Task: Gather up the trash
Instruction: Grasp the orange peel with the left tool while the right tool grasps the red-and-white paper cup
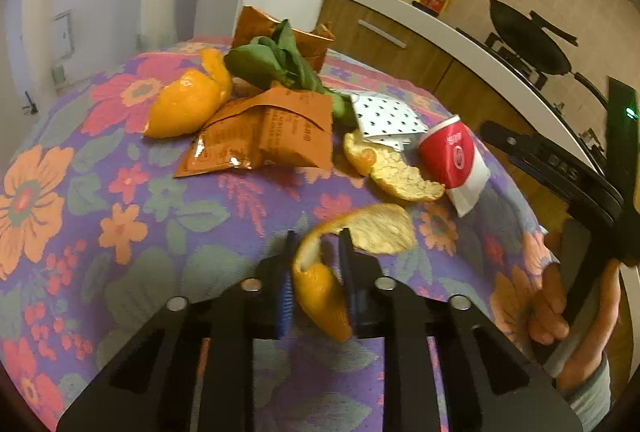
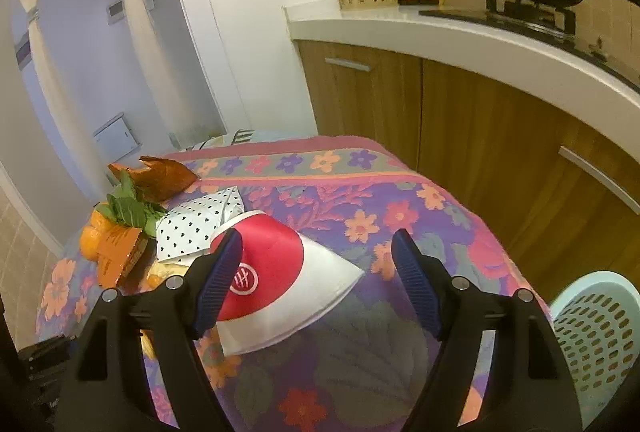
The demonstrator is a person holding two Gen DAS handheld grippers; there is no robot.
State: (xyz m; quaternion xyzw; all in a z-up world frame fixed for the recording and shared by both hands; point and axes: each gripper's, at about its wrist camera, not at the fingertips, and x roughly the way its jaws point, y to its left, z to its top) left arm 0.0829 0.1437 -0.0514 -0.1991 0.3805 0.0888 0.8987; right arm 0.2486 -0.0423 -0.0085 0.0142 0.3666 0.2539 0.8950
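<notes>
where blue ribbed claw [image 1: 316, 264] pads meet, curled pitted orange peel [image 1: 320, 288]

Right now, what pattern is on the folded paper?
Small black hearts on white paper, clearest in the right wrist view.

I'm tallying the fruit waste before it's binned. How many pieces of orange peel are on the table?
3. One orange peel is between the left gripper fingers; one lies beside the red-and-white paper cup; one sits far left by the leaves. More may hide under the wrappers.
</notes>
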